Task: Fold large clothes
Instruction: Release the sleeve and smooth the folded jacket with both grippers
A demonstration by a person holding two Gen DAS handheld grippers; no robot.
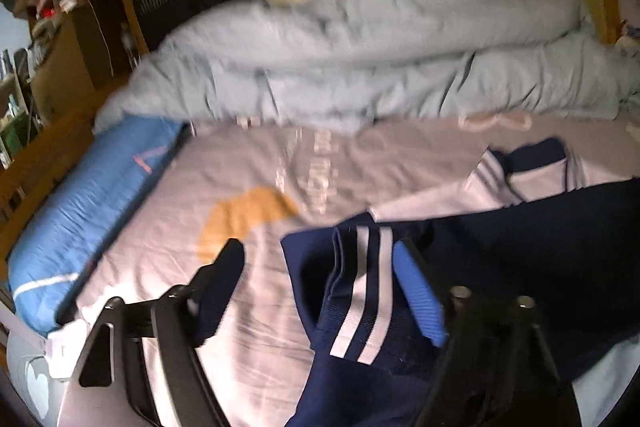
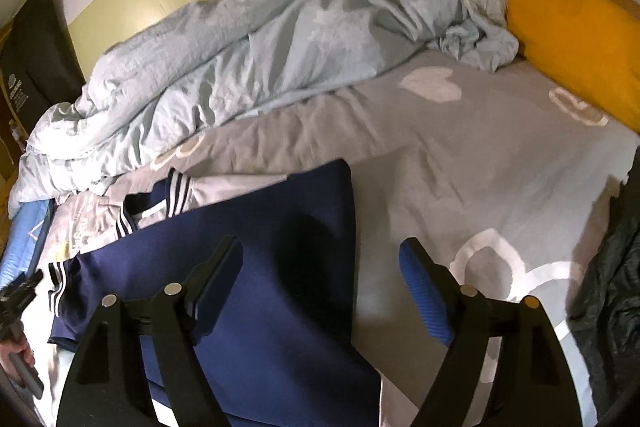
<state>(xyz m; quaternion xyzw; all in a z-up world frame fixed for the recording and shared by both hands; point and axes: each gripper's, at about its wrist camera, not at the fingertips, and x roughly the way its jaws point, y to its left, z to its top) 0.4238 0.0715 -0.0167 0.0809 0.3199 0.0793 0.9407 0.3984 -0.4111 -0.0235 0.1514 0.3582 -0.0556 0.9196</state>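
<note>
A navy garment [image 1: 540, 247] with white stripes at its cuffs lies spread on the grey bed sheet [image 1: 240, 179]. In the left wrist view my left gripper [image 1: 320, 287] stands open. A folded striped cuff [image 1: 360, 291] lies between its fingers and rests against the blue pad [image 1: 420, 295] on the right; the other finger is clear of it. In the right wrist view my right gripper [image 2: 320, 287] is open above the right edge of the navy garment [image 2: 260, 227]. Its left finger is over the cloth and its right finger over the sheet [image 2: 460, 167].
A crumpled light-blue duvet [image 1: 360, 59] [image 2: 240, 59] fills the far side of the bed. A blue pillow [image 1: 88, 211] lies along the left edge and a yellow one [image 2: 580, 39] at the far right. Wooden shelves [image 1: 60, 27] stand left. Dark cloth [image 2: 608, 287] lies at the right edge.
</note>
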